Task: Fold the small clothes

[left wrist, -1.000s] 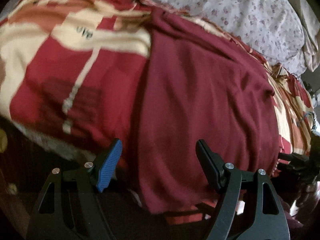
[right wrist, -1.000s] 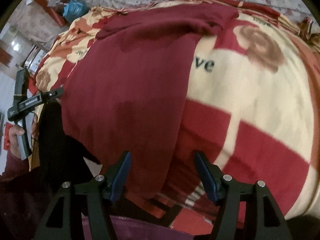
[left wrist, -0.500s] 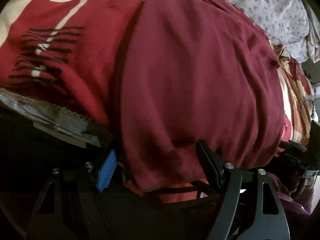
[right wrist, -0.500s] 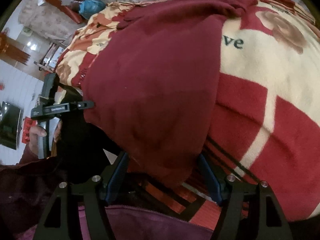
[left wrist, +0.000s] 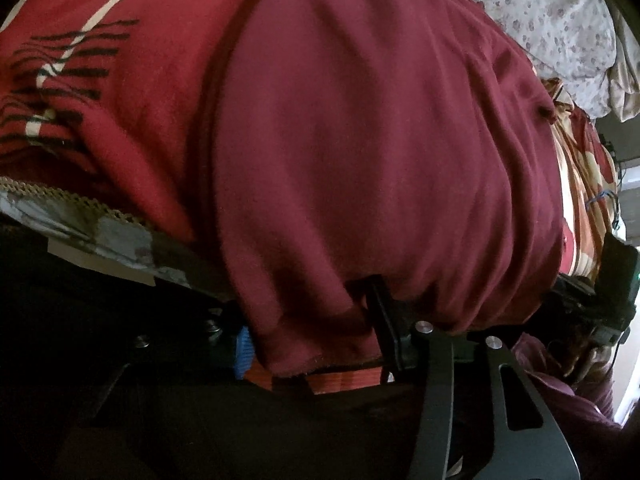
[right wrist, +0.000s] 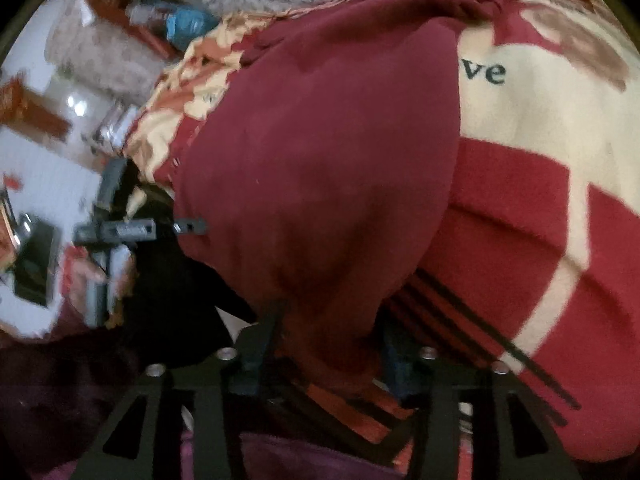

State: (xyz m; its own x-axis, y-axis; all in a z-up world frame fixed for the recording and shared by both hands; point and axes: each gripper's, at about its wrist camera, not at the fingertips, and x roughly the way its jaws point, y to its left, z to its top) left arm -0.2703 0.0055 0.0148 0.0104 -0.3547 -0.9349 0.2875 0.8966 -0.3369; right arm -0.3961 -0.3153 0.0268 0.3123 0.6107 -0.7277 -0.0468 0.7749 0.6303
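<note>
Maroon garment (left wrist: 380, 160) spread on red-and-cream blanket (right wrist: 540, 200). Left gripper (left wrist: 312, 336) and right gripper (right wrist: 332, 352): jaws closing, narrow, near hem between them

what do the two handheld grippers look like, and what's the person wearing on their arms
Both grippers are black, with open triangular cutouts in the frame arms and silver round bolt heads at the pivots. The left gripper has a ribbed blue pad on one finger; the right gripper's pads look dark blue, blurred. Seen from the right wrist, the left one has a grey handle. The sleeve is dark maroon.
</note>
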